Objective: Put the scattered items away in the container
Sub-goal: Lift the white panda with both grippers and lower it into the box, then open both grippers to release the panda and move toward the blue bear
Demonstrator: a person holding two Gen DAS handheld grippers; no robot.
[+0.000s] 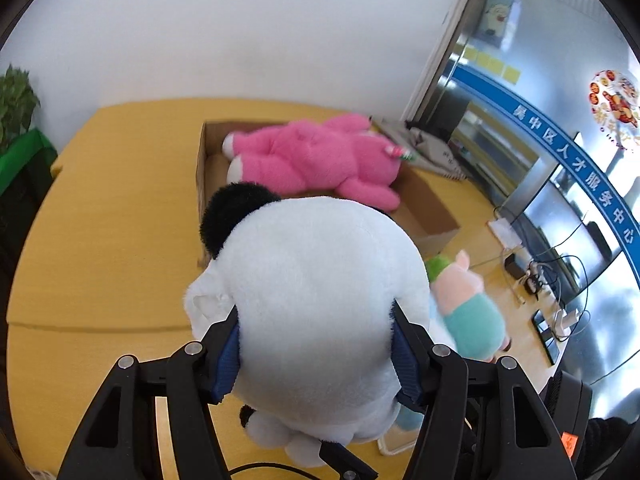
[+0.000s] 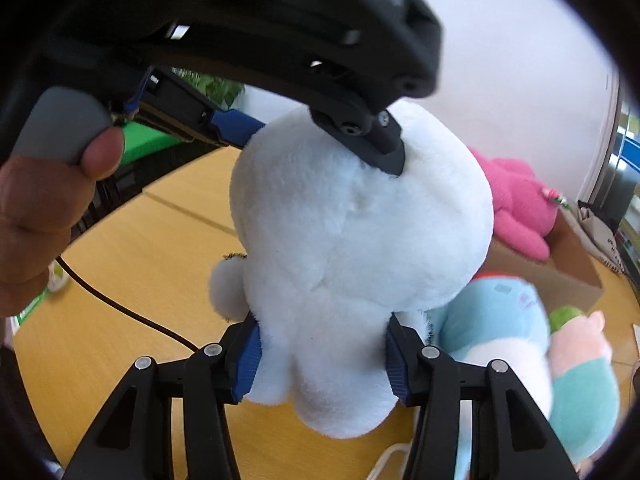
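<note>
Left wrist view: left gripper [image 1: 316, 344] is closed about half-way on the white plush [image 1: 316, 292], blue pads sunk into the fur at 9 and 3 o'clock of its round body. The plush hangs clear of the yellow table [image 1: 100, 208]; a black ear shows at its 11 o'clock. The box [image 1: 202, 168] sits beyond, at 12 o'clock from the plush, with the pink plush [image 1: 312, 156] already lying in it. A pig toy [image 1: 468, 304] lies on the table at 3 o'clock, just beside the white plush.

Right wrist view: right gripper [image 2: 322, 356] is also partly closed on the white plush [image 2: 360, 232], pads pinching the narrower lower part just above the feet. The left gripper's [image 2: 320, 136] fingers press into the head from 12 o'clock. A hand [image 2: 44, 208] holds its handle at 9 o'clock. A blue plush [image 2: 496, 320] and the pig toy [image 2: 580, 368] lie at 3 to 4 o'clock; the box [image 2: 568, 268] is at 2 o'clock.

Handling, judged: light, soft, very compressible; fur dents under the pads, so the grip is by squeeze, not by edge. No breakage risk. Bulky against the jaw span, hence two grippers. Best holds are where it narrows: below the head, or the round body across its width. Slip risk is low to moderate; fur may slide over the stuffing if tilted. Room in the box looks tight beside the pink plush.
</note>
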